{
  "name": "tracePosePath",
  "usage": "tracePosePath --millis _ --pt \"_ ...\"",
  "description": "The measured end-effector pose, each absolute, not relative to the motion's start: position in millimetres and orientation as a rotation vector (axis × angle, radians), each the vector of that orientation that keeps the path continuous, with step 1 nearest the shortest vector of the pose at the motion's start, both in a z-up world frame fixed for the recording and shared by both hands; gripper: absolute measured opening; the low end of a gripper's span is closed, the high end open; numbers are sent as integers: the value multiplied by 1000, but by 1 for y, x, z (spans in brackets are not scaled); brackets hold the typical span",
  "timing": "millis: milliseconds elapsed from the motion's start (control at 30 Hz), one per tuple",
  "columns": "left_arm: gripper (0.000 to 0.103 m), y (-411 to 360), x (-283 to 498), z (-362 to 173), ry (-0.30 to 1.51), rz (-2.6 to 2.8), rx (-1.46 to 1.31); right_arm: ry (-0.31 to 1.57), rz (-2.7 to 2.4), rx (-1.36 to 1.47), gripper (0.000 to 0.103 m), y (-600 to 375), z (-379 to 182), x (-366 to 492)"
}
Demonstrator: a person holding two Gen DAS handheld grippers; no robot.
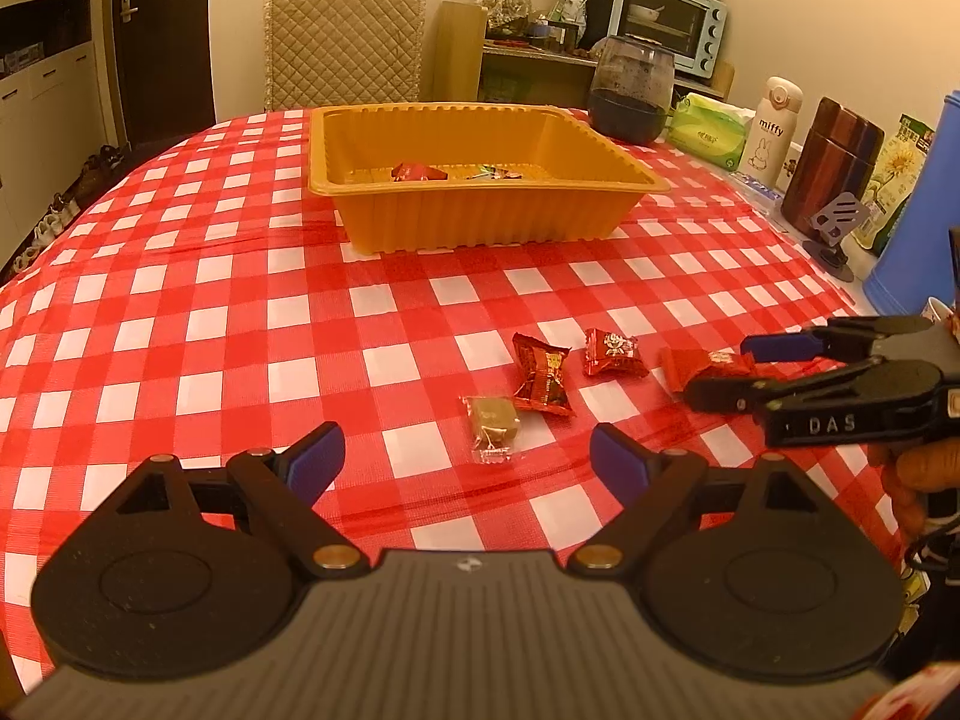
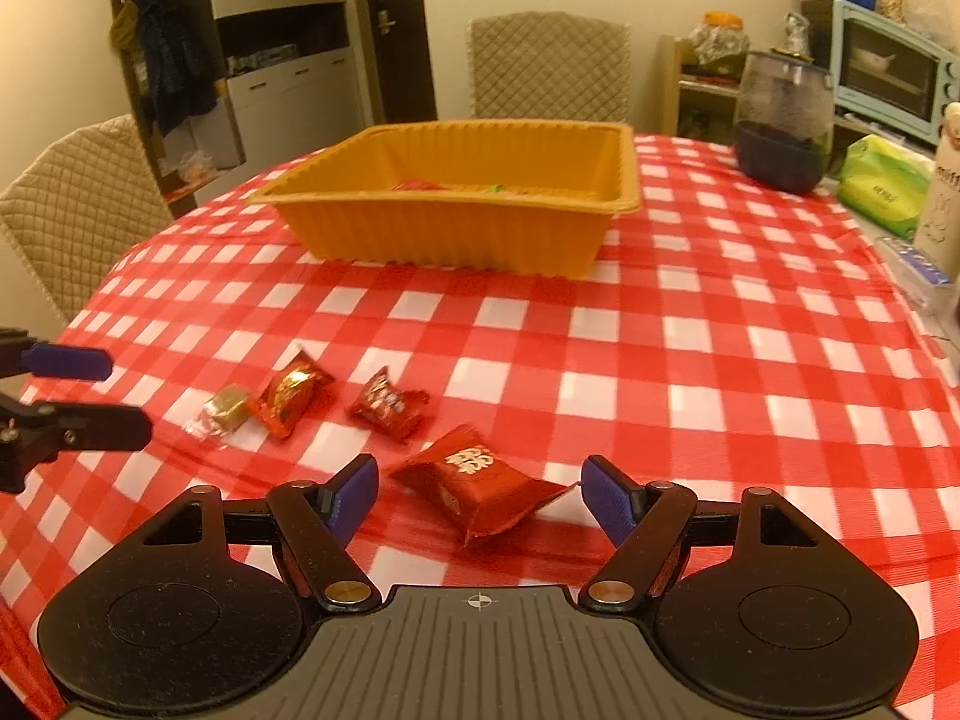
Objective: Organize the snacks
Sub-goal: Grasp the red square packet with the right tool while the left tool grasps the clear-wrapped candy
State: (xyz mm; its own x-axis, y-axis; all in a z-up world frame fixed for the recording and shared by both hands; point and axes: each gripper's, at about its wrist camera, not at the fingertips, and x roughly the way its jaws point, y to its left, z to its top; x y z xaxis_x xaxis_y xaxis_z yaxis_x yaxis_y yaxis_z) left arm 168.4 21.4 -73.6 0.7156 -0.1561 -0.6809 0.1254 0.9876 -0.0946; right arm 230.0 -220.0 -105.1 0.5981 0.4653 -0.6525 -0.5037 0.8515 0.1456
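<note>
Four wrapped snacks lie loose on the red-and-white checked tablecloth (image 1: 240,312), in the lower centre of both views. The red packet with gold characters (image 2: 480,483) sits low in the right wrist view, between the spread blue fingertips of the right gripper (image 2: 480,498); jaws wide open, neither pad touching the wrapper. Left of it in that view lie a small red candy (image 2: 389,403), a red-and-gold candy (image 2: 291,399), and a clear-wrapped brown square (image 2: 222,411), the last two touching or nearly so.

In the left wrist view the left gripper (image 1: 468,462) has its jaws open too, holding nothing, the clear-wrapped square just ahead of the gap.

The orange tray (image 1: 480,216) stands further up the frame, well apart from the loose snacks, with a few wrapped pieces on its floor. A dark glass jar (image 1: 630,93) stands at its upper right.
</note>
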Motion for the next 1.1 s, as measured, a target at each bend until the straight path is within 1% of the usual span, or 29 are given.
tracePosePath --millis 167,200,233,300,567,600,633,667,700,800,867,1100 --pt "87 22 169 -75 762 -156 -48 745 599 -73 74 -213 -102 217" --pt "87 22 169 -75 763 -156 -48 746 602 -79 70 -211 -102 215" --pt "87 22 169 -75 763 -156 -48 750 611 -85 64 -209 -103 213" --pt "87 22 168 -75 763 -156 -49 757 615 -98 60 -205 -105 213" --pt "87 20 171 -78 772 -153 -54 739 564 -60 59 -202 -106 223" --pt "87 20 172 -79 772 -154 -53 743 561 -60 56 -201 -107 224" --pt "87 19 172 -79 772 -154 -52 748 561 -67 47 -199 -107 224" --pt "87 18 173 -79 772 -154 -51 752 562 -79 43 -196 -108 224" --pt "87 18 173 -80 773 -154 -52 753 559 -95 40 -194 -108 225" --pt "87 17 176 -81 777 -146 -54 747 550 -119 37 -189 -109 223" --pt "87 17 179 -82 775 -141 -62 748 539 -125 28 -189 -109 223" --pt "77 7 189 -85 778 -165 -53 746 504 -119 27 -191 -107 221"
